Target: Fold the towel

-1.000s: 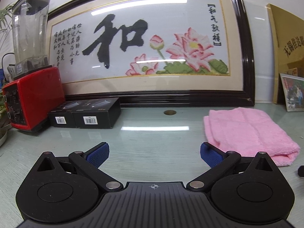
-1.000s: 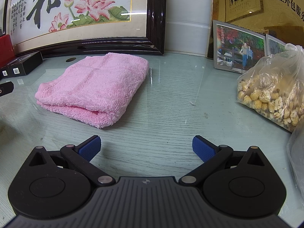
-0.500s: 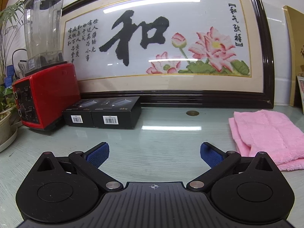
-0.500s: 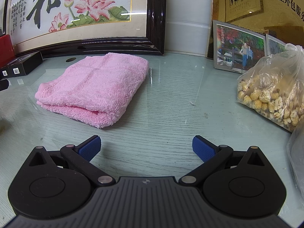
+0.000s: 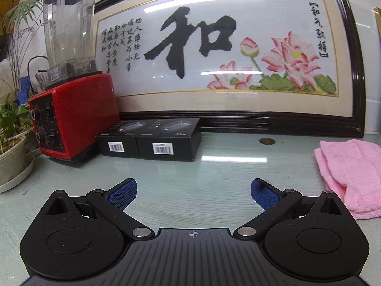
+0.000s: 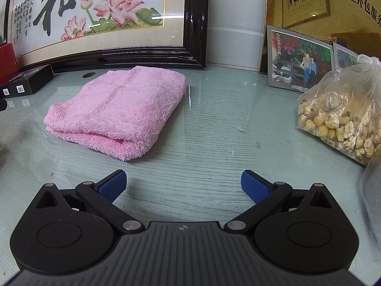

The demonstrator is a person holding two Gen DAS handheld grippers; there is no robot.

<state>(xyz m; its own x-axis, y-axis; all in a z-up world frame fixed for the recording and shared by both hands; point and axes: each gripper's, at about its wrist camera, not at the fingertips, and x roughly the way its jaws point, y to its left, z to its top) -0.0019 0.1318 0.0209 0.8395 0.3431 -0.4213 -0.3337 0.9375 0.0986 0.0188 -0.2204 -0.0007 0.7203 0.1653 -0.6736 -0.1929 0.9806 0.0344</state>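
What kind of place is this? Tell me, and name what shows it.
Probably a home or small-office side table, not a lab: a framed lotus cross-stitch leans on the wall, a red blender stands beside it, and a family photo sits near the folded pink towel.

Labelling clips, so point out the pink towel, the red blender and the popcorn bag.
pink towel (image 6: 123, 104), right wrist view, top layer
red blender (image 5: 78, 112), left wrist view, base side
popcorn bag (image 6: 340, 116), right wrist view, bag front

Towel (image 6: 119, 109) on table (image 6: 214, 143), apparently before framed picture (image 6: 95, 12).
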